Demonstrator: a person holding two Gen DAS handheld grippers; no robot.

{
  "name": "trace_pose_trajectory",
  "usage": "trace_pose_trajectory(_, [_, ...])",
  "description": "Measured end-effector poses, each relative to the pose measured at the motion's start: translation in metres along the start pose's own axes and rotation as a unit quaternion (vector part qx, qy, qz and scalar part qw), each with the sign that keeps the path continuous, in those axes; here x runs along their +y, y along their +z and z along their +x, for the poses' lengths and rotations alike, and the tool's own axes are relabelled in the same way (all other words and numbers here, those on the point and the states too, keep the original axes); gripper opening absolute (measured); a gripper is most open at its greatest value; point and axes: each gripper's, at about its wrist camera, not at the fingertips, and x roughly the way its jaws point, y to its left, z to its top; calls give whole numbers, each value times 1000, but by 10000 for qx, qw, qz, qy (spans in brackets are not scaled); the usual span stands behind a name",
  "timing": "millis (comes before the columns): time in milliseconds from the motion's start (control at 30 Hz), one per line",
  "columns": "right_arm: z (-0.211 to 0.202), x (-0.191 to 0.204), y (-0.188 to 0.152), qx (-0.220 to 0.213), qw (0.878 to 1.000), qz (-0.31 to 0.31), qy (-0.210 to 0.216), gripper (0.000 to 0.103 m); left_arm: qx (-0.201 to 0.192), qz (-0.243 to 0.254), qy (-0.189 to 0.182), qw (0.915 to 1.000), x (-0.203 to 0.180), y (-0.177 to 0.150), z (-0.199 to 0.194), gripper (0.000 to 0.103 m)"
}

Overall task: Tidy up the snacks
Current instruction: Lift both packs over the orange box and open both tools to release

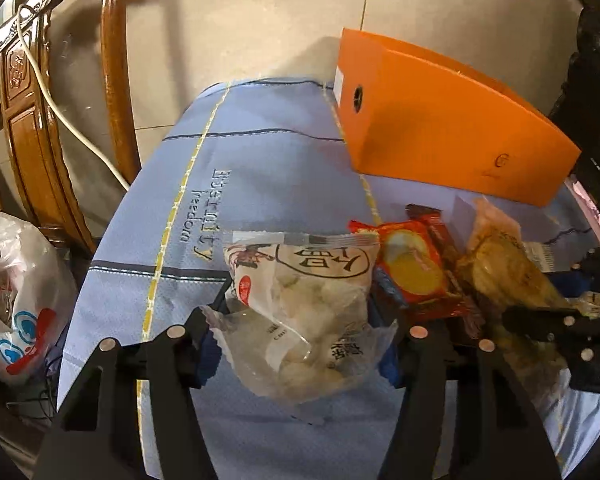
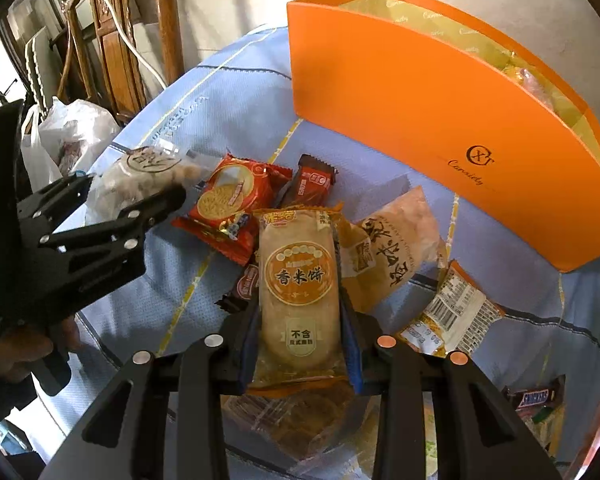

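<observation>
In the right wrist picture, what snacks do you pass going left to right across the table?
Clear bag of pale balls → red biscuit pack → long rice cracker pack held in the right tool → barcode packet → Snickers bar.

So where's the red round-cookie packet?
In the right wrist view the red plastic cookie packet lies left of centre on the blue cloth, beside the dark brown wrapper.

The right gripper [image 2: 300, 328] is clamping a rice cracker packet [image 2: 296, 280] in front of the orange box [image 2: 420, 120]. The left gripper [image 2: 132, 196] is reaching over a clear snack bag [image 2: 148, 176], left of the box, with a red biscuit packet [image 2: 232, 200] lying between.
</observation>
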Motion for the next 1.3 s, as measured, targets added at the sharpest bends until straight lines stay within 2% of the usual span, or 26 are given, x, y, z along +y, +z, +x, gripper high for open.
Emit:
trace_pose_trajectory(133, [-17,-5,-8,-189,9996,134,145,35,-161,159,-61,9997,-8,-5,-19,59])
trace_pose_trajectory(333, [-44,-14,-26,-415,9976,417,374,35,-193,261,-224,9992,-22,-23,-46,59])
trace_pose_trajectory(500, [-65,-20,-41,-509,9964,594,338,35,-218,307,-324,9988,-35,-29,-64,59])
trace_pose_trajectory(700, [-99,-30,-53,-764,9938,780,185,35,-376,310,-247,9985,-49,-14,-88,59])
trace_pose_trajectory(900, [-140,-44,-57,-1098,9895,945,20,35,-532,341,-203,9978,-67,12,-117,59])
trace_pose_trajectory(1133, [-199,-68,-40,-1652,9803,1060,-236,35,-893,513,-262,9943,-99,74,-149,59])
trace_pose_trajectory(1300, [-236,-94,-13,-1975,9723,1164,-458,35,-1179,714,-222,9902,-127,128,-164,59])
